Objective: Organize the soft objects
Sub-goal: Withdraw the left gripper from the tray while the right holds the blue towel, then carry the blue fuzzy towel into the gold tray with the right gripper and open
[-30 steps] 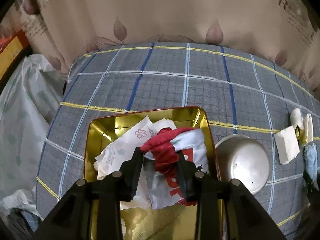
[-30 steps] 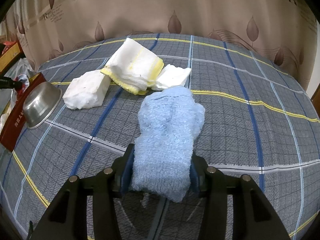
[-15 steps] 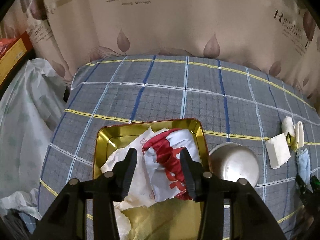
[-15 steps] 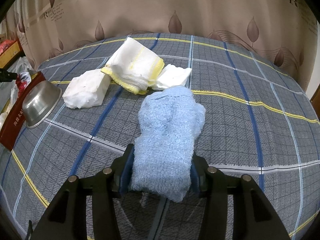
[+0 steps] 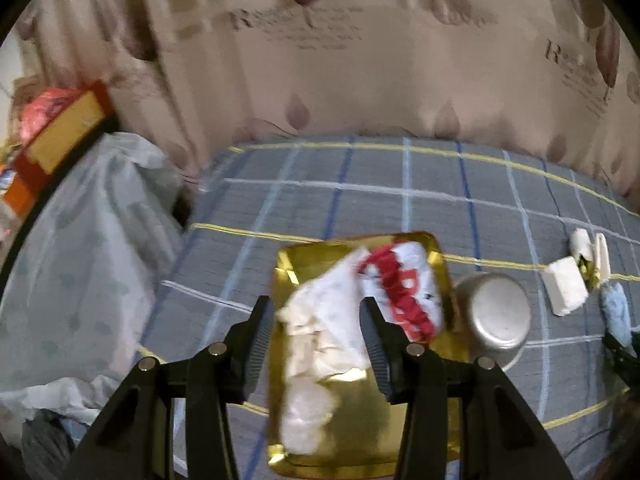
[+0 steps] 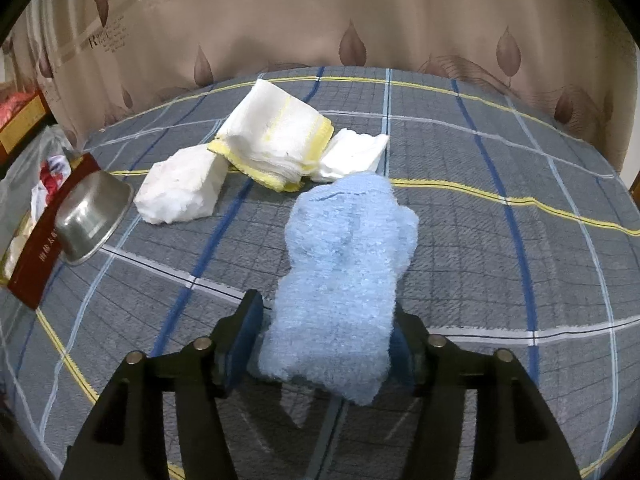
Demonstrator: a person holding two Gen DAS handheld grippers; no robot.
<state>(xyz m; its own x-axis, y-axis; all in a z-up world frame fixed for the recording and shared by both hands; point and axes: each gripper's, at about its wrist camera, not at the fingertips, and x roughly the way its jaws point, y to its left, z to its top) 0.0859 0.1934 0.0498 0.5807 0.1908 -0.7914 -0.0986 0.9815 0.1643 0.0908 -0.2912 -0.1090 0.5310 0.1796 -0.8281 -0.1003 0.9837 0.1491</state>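
A gold tin tray (image 5: 288, 264) on the checked bed holds a red and white cloth (image 5: 404, 284) and crumpled white floral cloths (image 5: 320, 320). My left gripper (image 5: 316, 320) is open and empty, raised above the tray. My right gripper (image 6: 328, 336) is shut on a fluffy light blue cloth (image 6: 344, 256), held just above the bedspread. Ahead of it lie a white and yellow folded towel (image 6: 276, 136), a white cloth block (image 6: 180, 184) and a small white pad (image 6: 356, 152). The blue cloth also shows at the far right of the left wrist view (image 5: 618, 316).
An upturned steel bowl (image 5: 494, 320) lies right of the tray; it also shows in the right wrist view (image 6: 90, 216) against the tray's red side (image 6: 40, 252). A patterned curtain (image 5: 360, 60) backs the bed. A plastic-wrapped bundle (image 5: 72, 248) fills the left.
My left gripper let go of the red and white cloth in the tray, opened, and lifted back and up. My right gripper still holds the blue cloth, nearly unmoved.
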